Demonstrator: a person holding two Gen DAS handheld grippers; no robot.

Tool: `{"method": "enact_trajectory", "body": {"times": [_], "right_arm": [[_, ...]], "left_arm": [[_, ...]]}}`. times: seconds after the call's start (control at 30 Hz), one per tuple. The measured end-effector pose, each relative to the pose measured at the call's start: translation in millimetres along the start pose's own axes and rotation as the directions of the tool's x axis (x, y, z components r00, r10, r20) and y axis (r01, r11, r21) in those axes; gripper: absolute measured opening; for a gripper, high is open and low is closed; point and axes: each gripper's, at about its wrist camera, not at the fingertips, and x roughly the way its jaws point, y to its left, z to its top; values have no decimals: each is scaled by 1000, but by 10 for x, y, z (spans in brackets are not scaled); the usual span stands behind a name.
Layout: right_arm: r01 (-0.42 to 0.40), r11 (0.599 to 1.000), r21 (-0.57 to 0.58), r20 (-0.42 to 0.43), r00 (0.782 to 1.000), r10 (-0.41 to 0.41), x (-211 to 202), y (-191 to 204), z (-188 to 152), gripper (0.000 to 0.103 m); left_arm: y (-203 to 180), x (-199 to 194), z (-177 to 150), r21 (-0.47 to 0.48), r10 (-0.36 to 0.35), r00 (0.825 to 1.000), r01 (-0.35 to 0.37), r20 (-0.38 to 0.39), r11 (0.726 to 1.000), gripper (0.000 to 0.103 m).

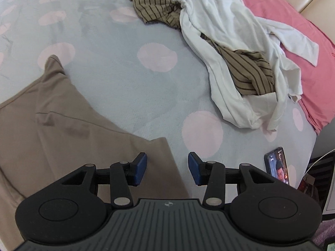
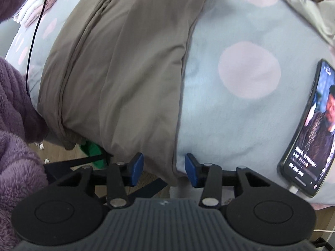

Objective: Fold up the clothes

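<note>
Taupe garment (image 2: 125, 67) lies flat on the bed beneath both hand-held grippers, left (image 1: 167, 168) and right (image 2: 164, 169), jaws apart, empty.

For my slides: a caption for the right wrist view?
Open right gripper at the taupe garment's edge, phone alongside.

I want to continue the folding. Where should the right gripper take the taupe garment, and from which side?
Probably grip the taupe garment at its near right corner, coming from the bed's near edge: the open right gripper already straddles that corner, where the straight folded edge ends.
</note>
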Motion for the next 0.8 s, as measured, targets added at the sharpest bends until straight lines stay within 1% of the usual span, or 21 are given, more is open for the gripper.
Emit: {"method": "enact_trajectory", "body": {"times": [0.03, 0.1, 0.17, 0.2, 0.27, 0.3, 0.4, 0.47, 0.5, 0.53, 0.6, 0.73, 0.8], "right_arm": [[-11, 1000, 6, 0, 1000, 11, 6, -22, -8, 47], [-35, 999, 22, 5, 999, 35, 6, -68, -34, 47], [-55, 998, 33, 10, 998, 54, 10, -104, -62, 47], [-60, 998, 32, 10, 998, 59, 20, -107, -73, 47], [-69, 997, 30, 13, 998, 69, 40, -117, -94, 47], [-77, 996, 33, 20, 997, 76, 50, -132, -98, 47], [-101, 994, 44, 35, 994, 100, 91, -186, -119, 47], [-92, 995, 42, 38, 995, 90, 103, -198, -119, 36], [-84, 996, 38, 41, 996, 82, 104, -195, -120, 17], [-88, 995, 40, 48, 995, 86, 106, -199, -120, 4], [-106, 993, 55, 54, 993, 103, 122, -203, -130, 4], [-95, 994, 52, 58, 994, 92, 95, -143, -157, 4], [-90, 996, 29, 59, 994, 88, 12, -64, -151, 4]], "left_arm": [[-18, 51, 16, -1, 11, 1000, -11, -12, 1000, 41], [-20, 135, 17, -9, 32, 999, -33, -24, 999, 32], [-12, 207, 12, -16, 49, 998, -50, -31, 999, 28], [-6, 233, 9, -17, 56, 998, -57, -31, 998, 23], [11, 246, 4, -8, 63, 998, -63, -23, 998, 17], [25, 246, 1, -7, 63, 998, -63, -18, 998, 12], [54, 248, -12, -14, 61, 998, -62, -8, 998, 5], [50, 232, -26, -10, 63, 998, -63, 1, 998, 4], [47, 221, -34, -8, 63, 998, -63, 5, 998, 3], [44, 210, -41, -6, 63, 998, -63, 9, 998, 3], [58, 172, -58, -10, 52, 998, -52, 20, 999, 2], [142, 2, -99, -30, 1, 998, 0, 60, 1000, 2], [221, -128, -144, -36, -16, 996, 19, 84, 999, 2]]}}
